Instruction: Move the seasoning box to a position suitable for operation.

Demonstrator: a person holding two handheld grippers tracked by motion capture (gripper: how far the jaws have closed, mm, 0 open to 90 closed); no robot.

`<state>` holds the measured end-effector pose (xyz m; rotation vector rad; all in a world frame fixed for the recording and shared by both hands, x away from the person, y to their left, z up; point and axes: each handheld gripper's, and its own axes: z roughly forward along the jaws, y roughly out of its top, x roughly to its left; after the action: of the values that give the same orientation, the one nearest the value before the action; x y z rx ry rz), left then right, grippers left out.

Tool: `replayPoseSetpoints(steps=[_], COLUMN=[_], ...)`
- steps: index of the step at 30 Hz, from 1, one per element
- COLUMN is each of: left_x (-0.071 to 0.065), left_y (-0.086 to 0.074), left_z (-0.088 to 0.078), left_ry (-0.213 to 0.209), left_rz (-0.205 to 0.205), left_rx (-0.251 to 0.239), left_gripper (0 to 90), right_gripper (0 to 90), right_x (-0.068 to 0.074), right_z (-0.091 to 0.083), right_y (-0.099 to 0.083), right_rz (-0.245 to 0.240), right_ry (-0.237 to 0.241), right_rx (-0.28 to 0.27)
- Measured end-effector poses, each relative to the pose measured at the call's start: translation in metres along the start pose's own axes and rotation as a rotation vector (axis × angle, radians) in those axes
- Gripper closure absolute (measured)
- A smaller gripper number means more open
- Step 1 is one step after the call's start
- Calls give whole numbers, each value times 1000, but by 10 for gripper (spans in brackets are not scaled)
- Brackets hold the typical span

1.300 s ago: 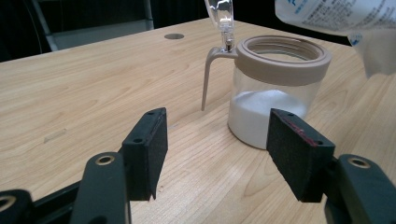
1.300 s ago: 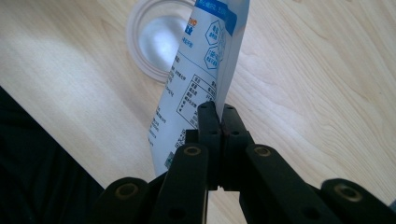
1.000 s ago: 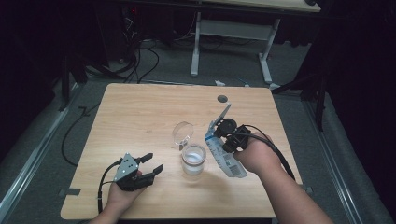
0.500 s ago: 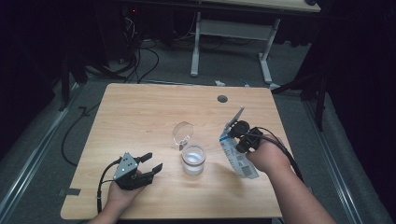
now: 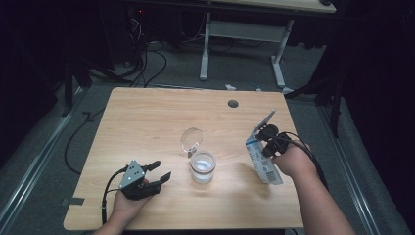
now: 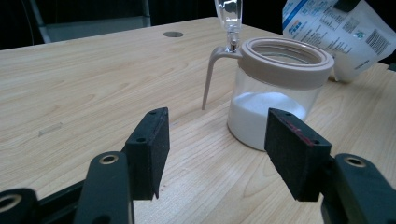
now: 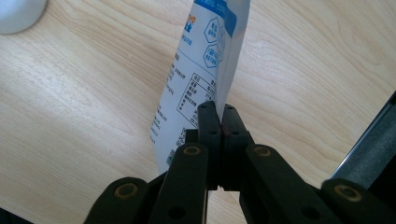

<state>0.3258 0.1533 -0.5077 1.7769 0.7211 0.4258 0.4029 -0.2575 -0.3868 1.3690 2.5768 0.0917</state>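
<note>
Right tool (image 7: 219,114) is clamped on the edge of a white-and-blue pouch (image 5: 261,155), which stands tilted near the right edge of the wooden counter (image 5: 147,117). Left tool (image 5: 157,176) rests near the front edge, jaws apart and empty. Between them stands a glass jar (image 5: 202,168) of white powder, lid (image 5: 191,139) flipped up.

My matt black right gripper (image 7: 218,114) pinched a glossy printed pouch (image 7: 196,84); the clear jar (image 6: 275,93) at nine o'clock sat on smooth wood-grain table (image 5: 147,122).
</note>
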Motion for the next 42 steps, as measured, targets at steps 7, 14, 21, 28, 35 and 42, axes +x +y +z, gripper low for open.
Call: replayPoseSetpoints(steps=[7, 14, 21, 28, 35, 42], left_x=[-1, 1, 3, 2, 2, 1], left_y=[-1, -1, -1, -2, -3, -4], left_z=[0, 0, -1, 0, 0, 1], left_ry=[0, 6, 10, 16, 20, 22], left_rz=[3, 0, 3, 7, 2, 9], left_rx=[10, 9, 11, 15, 18, 24], left_gripper=[407, 406, 407, 407, 404, 400], right_gripper=[897, 897, 897, 897, 898, 898], right_x=[-6, -6, -5, 4, 8, 8], right_z=[6, 1, -7, -2, 5, 7], right_y=[-1, -3, -13, -22, -33, -47], right_rz=[12, 18, 64, 68, 105, 130], right_ry=[6, -12, -11, -14, -20, -9], right_rx=[-11, -65, -203, -285, -361, -433])
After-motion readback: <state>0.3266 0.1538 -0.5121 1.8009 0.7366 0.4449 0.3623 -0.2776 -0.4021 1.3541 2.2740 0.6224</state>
